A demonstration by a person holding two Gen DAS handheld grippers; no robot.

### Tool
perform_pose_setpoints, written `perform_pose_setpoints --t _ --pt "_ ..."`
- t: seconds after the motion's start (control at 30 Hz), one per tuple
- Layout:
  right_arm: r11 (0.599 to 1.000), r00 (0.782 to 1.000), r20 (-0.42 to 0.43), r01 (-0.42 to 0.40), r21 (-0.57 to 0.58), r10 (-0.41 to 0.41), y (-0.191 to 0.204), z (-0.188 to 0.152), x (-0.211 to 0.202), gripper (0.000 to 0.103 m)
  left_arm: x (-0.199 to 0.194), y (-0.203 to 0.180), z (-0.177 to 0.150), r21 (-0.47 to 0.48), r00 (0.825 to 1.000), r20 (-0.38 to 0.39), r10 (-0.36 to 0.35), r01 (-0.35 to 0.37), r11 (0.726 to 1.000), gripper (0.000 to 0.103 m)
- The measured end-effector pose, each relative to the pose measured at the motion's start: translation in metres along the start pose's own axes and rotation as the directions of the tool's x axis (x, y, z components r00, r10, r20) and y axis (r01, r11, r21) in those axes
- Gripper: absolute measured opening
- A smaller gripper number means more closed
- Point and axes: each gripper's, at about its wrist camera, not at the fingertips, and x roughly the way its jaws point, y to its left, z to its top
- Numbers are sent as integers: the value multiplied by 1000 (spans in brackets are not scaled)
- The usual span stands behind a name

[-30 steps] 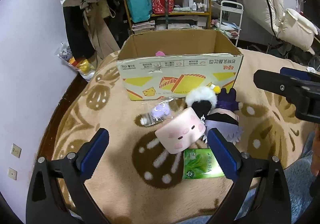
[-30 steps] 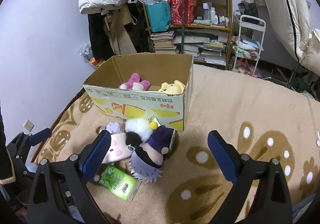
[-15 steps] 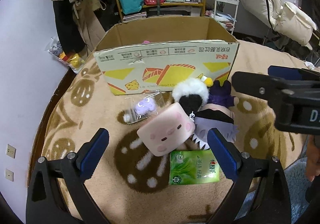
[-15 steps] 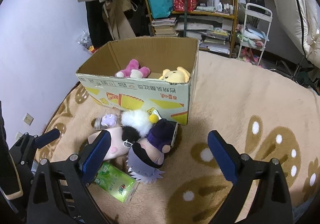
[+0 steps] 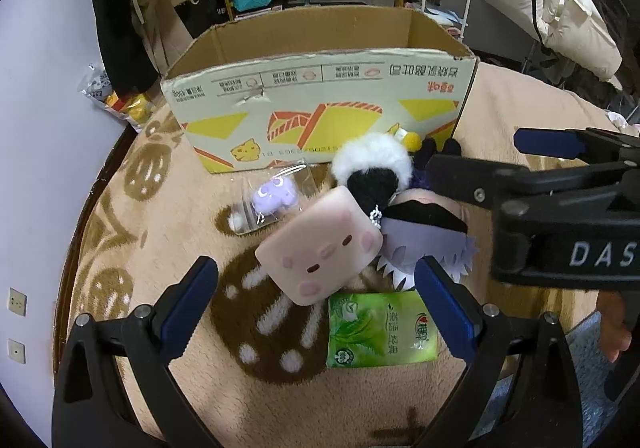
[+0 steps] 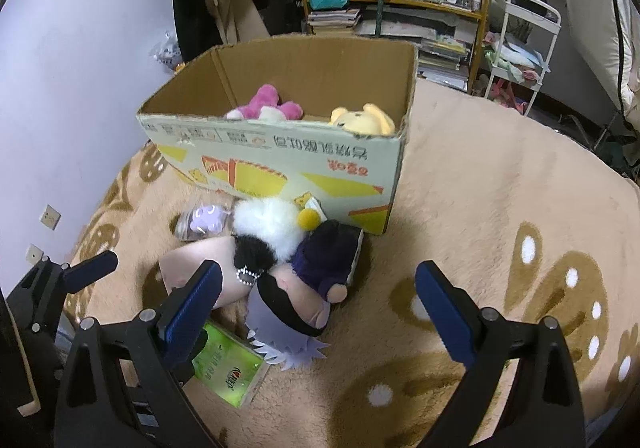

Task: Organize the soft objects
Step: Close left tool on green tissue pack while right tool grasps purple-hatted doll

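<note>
Dim, cool indoor light, soft shadows, sharp focus (strong fisheye bending, dark corners)

**Hidden and cut-off parts**

The lower bodies of the pink plush (image 6: 265,107) and the yellow plush (image 6: 363,119) are concealed by the front wall of the cardboard box (image 6: 280,156). In the left wrist view the box interior is hidden altogether. The purple-haired doll (image 5: 424,236) is partly covered there by the right hand-held gripper (image 5: 500,164). The green tissue pack (image 6: 226,370) is overlapped by a blue finger pad (image 6: 192,308). The small print on the box is not legible.
</note>
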Motion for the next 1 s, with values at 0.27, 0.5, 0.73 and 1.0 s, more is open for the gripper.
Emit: perform_pose_setpoints --t 0.27,0.5,0.73,1.0 --pt "1000 999 -49 -7 -12 6 3 -5 12 101 7 0 -4 -3 999 -39 -26 26 1000 98" --pt "1000 995 -94 -13 -5 12 2 -8 24 101 16 -7 -10 -10 993 -95 -66 66 998 98" --pt "1000 990 -141 -17 -5 16 0 -11 35 101 28 -19 -17 4 978 -169 -123 125 992 98" --pt "1000 982 -186 -17 2 17 -1 -15 47 101 37 -27 -23 4 962 -225 -154 159 987 98"
